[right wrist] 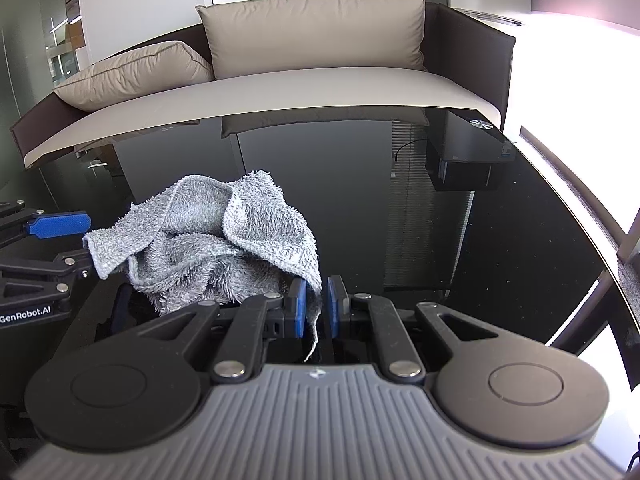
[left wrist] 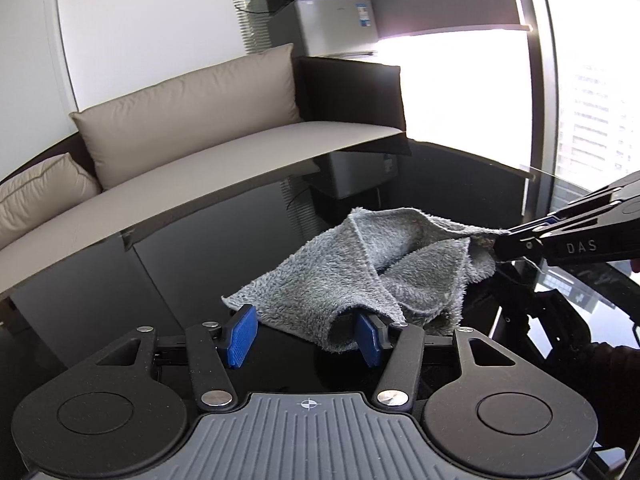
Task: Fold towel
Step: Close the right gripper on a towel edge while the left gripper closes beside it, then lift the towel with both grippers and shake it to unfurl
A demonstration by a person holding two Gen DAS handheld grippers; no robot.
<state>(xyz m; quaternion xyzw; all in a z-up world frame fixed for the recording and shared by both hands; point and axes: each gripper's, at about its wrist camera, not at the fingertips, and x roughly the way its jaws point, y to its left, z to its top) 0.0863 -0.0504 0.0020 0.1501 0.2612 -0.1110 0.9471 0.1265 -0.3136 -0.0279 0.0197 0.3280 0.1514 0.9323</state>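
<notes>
Two grippers: right gripper (right wrist: 316,306) fingers pinch the grey towel (right wrist: 208,240); left gripper (left wrist: 306,336) fingers stand apart, half-wide, straddling its edge.

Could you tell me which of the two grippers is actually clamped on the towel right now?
The right gripper: its blue pads pinch an edge of the grey towel. The left gripper stands open, the towel draped over just one pad.

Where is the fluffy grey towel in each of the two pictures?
Left wrist view: the grey towel lies crumpled right of the middle on the black table, one corner pinched by the right gripper at the right edge.
Right wrist view: the towel sits left of the middle, an edge between the right gripper.
Shared landmark: the beige sofa cushion behind the table.
</notes>
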